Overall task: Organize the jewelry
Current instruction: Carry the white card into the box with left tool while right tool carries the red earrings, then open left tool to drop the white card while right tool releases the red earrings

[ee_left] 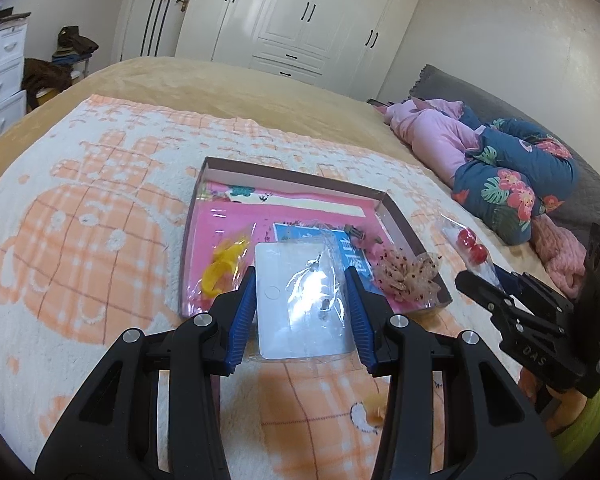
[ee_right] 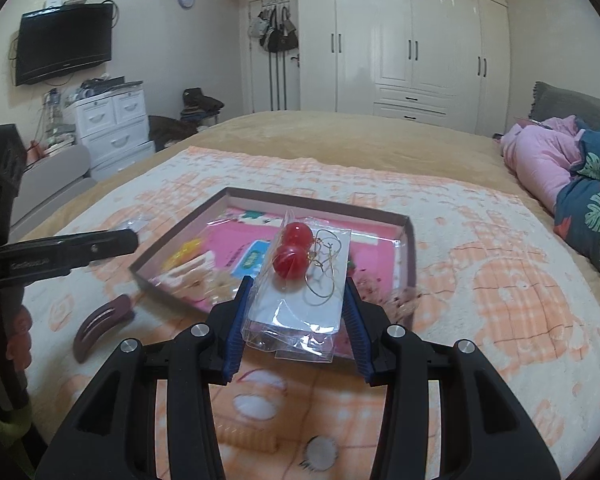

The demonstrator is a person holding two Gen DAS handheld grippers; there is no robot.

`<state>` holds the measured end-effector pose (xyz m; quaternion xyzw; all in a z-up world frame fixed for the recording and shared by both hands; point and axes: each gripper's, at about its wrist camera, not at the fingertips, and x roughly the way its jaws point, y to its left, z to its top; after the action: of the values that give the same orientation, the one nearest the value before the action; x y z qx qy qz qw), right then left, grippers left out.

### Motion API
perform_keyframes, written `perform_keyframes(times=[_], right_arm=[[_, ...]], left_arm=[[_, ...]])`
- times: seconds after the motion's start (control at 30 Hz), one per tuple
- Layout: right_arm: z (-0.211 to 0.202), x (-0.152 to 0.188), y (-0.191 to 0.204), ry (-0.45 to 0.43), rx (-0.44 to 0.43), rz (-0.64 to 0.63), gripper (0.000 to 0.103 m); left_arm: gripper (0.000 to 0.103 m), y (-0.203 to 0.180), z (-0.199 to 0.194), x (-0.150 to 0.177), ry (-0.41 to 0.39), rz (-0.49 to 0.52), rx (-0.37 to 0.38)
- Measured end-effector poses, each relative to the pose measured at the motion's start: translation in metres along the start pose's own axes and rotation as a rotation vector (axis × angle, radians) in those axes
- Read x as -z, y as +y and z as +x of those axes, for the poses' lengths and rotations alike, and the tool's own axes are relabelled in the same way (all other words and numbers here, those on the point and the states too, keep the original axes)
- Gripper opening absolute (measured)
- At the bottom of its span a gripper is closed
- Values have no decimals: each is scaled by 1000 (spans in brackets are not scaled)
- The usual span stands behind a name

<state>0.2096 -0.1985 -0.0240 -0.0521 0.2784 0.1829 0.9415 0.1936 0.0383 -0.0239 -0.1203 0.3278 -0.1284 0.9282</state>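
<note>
Left gripper (ee_left: 302,300) fingers clamp a white earring card (ee_left: 300,304); only the right wrist view shows the right gripper (ee_right: 300,300) clamping the red-bead earring bag (ee_right: 300,280) and a maroon hair clip (ee_right: 100,324).

white wardrobe (ee_right: 412,40); wall TV (ee_right: 64,42) | white drawers (ee_right: 112,128); tan bed (ee_right: 340,132)

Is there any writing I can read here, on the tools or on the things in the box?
"DAS", seen upside down: right gripper body.
Embossed lettering on the left gripper arm: too blurred.
White characters on the blue card in the box: unreadable.
</note>
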Motion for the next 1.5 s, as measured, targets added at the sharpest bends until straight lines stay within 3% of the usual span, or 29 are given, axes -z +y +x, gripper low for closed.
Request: perform_keyframes(times=[0.5,0.73,0.93,1.27,1.5], right_arm=[[28,-9,-34,27,72,24,42],[51,-6,-41,57,80,13,27],[76,7,-54,127,68,82,25],[50,21,-76,102,103,126,25],[48,37,-69,161,123,70,25]], left_arm=[[35,-15,45,-21,40,29,12],[35,-17,77,-28,85,10,19],[35,-14,104,-24,144,-2,6],[36,-15,124,-17,194,25,-15],[50,-15,125,-14,196,30,-23]])
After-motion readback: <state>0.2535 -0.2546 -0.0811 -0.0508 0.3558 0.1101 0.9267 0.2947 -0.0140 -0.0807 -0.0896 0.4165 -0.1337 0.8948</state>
